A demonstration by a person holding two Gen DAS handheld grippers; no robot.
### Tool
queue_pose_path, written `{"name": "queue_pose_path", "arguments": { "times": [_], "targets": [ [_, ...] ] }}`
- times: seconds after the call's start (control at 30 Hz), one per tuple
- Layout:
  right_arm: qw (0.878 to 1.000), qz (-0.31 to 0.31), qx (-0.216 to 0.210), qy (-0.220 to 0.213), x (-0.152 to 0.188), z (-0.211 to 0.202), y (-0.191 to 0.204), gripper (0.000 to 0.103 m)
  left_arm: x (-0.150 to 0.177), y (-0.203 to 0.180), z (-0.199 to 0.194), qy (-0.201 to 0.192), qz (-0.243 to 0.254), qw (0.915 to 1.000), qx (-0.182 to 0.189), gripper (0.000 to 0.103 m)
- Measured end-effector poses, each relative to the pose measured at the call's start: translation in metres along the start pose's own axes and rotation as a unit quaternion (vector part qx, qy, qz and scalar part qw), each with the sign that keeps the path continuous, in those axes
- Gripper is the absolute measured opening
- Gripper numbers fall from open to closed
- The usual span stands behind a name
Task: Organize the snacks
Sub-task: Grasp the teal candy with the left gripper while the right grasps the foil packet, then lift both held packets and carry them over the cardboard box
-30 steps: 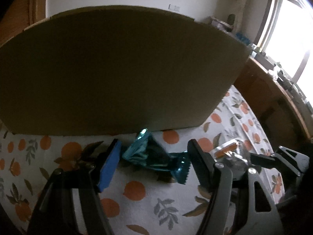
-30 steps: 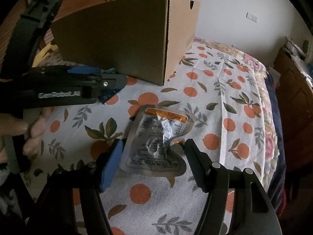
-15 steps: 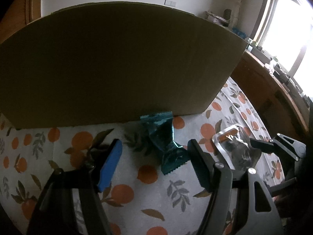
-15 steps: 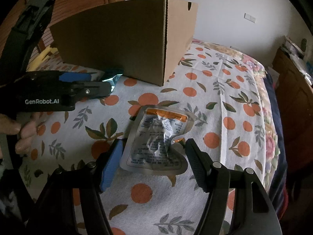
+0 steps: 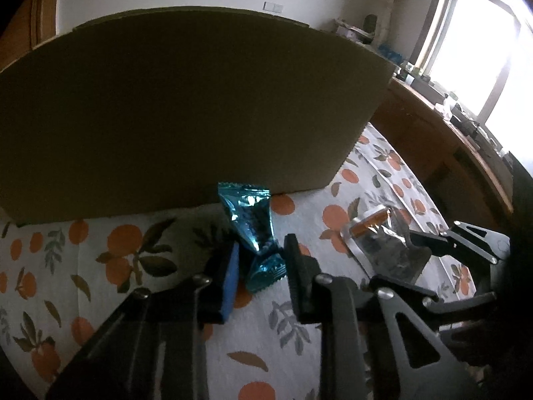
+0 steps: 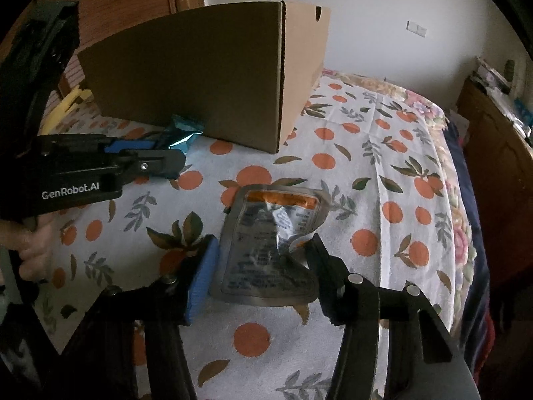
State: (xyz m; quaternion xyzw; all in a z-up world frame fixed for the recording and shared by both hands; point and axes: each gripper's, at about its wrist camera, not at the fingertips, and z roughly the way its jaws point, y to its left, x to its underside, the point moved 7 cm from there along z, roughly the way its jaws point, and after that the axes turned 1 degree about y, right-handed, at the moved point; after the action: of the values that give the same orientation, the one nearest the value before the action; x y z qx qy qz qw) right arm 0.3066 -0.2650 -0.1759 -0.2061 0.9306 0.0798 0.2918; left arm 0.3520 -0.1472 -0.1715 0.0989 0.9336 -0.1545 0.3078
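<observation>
My left gripper (image 5: pixel 261 275) is clamped on the blue candy wrapper (image 5: pixel 250 220), just in front of the cardboard box (image 5: pixel 186 100). Right gripper (image 6: pixel 263 266) jaws closing w/ the silver pouch (image 6: pixel 266 246) between them, nearer me than the box's corner. Both lie on the orange-print cloth (image 6: pixel 366 173). Beyond the box: white wall, window (image 5: pixel 479 53) to its right, wooden furniture.

Teal candy wrapper (image 5: pixel 251 230) against box; crumpled silver pouch (image 6: pixel 269 246) lying flat.
</observation>
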Motion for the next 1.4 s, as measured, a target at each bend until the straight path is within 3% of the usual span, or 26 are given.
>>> {"name": "queue_pose_path", "arguments": {
  "times": [0.07, 0.33, 0.53, 1.03, 1.4],
  "targets": [
    [1.000, 0.020, -0.020, 0.000, 0.001, -0.002, -0.003, 0.035, 0.002, -0.002, -0.005, 0.000, -0.001, 1.0000, 0.007, 0.022],
    [0.999, 0.030, -0.022, -0.005, 0.002, -0.007, 0.007, 0.032, 0.004, -0.008, -0.034, -0.017, 0.015, 0.9995, 0.023, 0.022],
    [0.999, 0.022, -0.023, -0.013, 0.000, -0.016, 0.020, 0.023, 0.005, -0.009, -0.057, -0.033, 0.026, 0.9989, 0.020, 0.022],
    [0.998, 0.023, -0.022, -0.047, -0.014, -0.058, 0.034, 0.022, -0.001, -0.013, -0.106, -0.067, 0.041, 0.9968, 0.010, 0.022],
    [0.995, 0.013, -0.012, -0.101, -0.052, -0.116, 0.040, 0.022, -0.019, -0.008, -0.164, -0.102, 0.069, 0.9924, -0.011, 0.022]
  ]
}}
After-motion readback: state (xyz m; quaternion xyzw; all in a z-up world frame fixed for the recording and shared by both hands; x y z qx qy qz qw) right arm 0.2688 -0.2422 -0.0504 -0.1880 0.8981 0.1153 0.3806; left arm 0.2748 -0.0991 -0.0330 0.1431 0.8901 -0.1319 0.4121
